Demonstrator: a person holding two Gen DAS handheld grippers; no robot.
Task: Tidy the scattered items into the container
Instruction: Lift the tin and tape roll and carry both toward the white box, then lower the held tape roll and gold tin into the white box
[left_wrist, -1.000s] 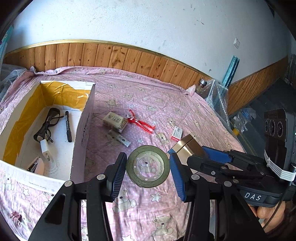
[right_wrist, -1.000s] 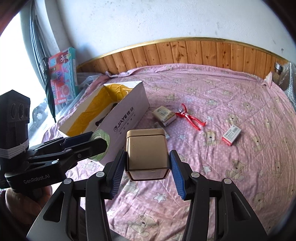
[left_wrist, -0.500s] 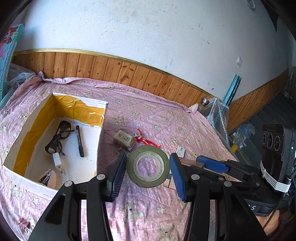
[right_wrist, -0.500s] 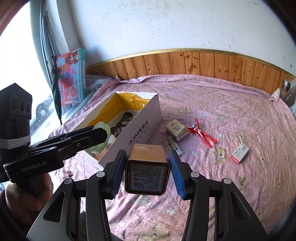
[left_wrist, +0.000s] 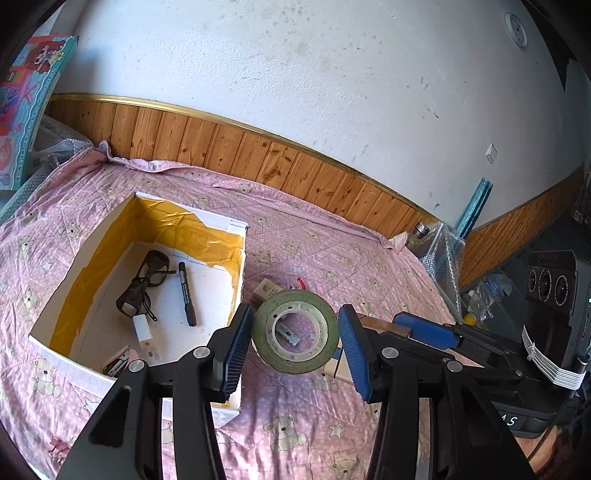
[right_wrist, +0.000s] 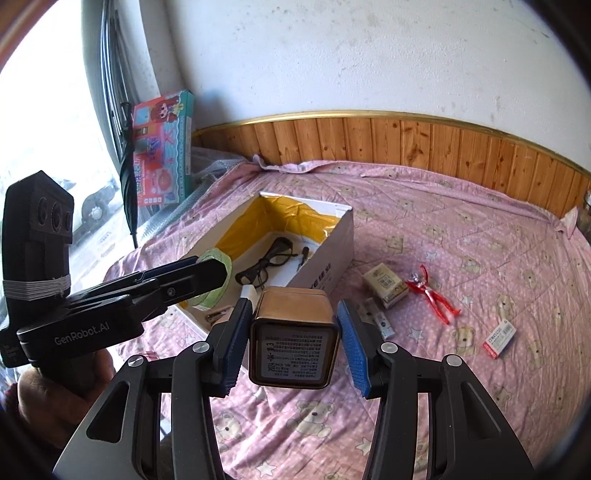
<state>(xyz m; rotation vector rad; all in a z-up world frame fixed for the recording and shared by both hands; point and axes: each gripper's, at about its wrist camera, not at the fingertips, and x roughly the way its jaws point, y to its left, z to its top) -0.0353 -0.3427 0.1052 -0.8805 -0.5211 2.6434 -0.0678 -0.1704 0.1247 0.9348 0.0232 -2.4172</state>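
Left view: my left gripper (left_wrist: 295, 341) pinches a roll of tape (left_wrist: 295, 338) at centre frame, above the bedspread (left_wrist: 332, 236), just right of the open box (left_wrist: 242, 236) holding glasses (left_wrist: 142, 282) and a marker (left_wrist: 186, 293); my other gripper crowds the lower right

Right view: my right gripper (right_wrist: 293, 341) clamps a gold tin (right_wrist: 293, 332) at lower centre, the box (right_wrist: 332, 254) behind it; red pliers (right_wrist: 434, 293) and small cartons (right_wrist: 386, 286) lie right
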